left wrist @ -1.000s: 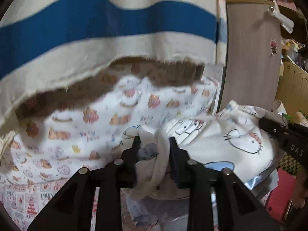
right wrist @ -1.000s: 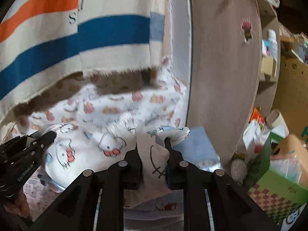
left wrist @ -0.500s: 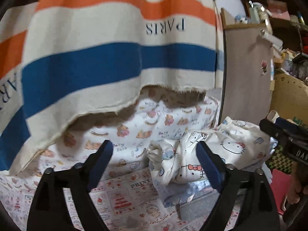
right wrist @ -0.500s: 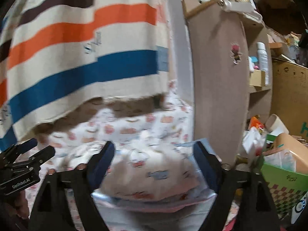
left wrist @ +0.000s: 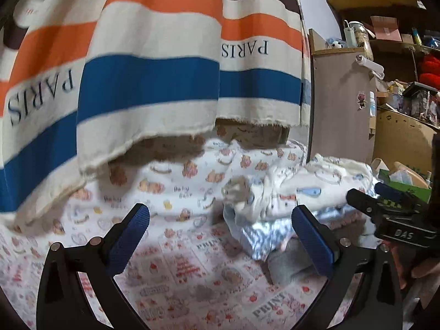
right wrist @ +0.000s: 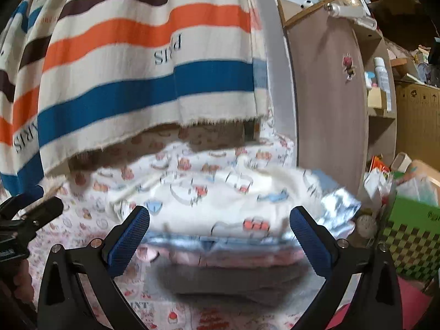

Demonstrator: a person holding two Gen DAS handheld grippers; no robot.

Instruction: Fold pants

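The white cartoon-print pants (left wrist: pixel 310 189) lie folded on top of a stack of folded clothes (left wrist: pixel 264 236) at the right of the printed bedsheet (left wrist: pixel 176 269). In the right wrist view the pants (right wrist: pixel 220 200) lie straight ahead on the stack (right wrist: pixel 220 258). My left gripper (left wrist: pixel 220 233) is open and empty, back from the stack's left end. My right gripper (right wrist: pixel 220 236) is open and empty, its blue pads on either side of the stack and nearer the camera. The right gripper also shows at the right edge of the left wrist view (left wrist: pixel 390 214).
A striped blanket (left wrist: pixel 154 77) with PARIS lettering hangs over the back of the bed. A brown cabinet (right wrist: pixel 330 104) stands to the right. A green checkered box (right wrist: pixel 407 233) and cluttered shelves (left wrist: pixel 398 55) stand at the far right.
Both grippers were shut on the pants a second ago. They have opened, let the pants drop on the stack, and pulled back and up.
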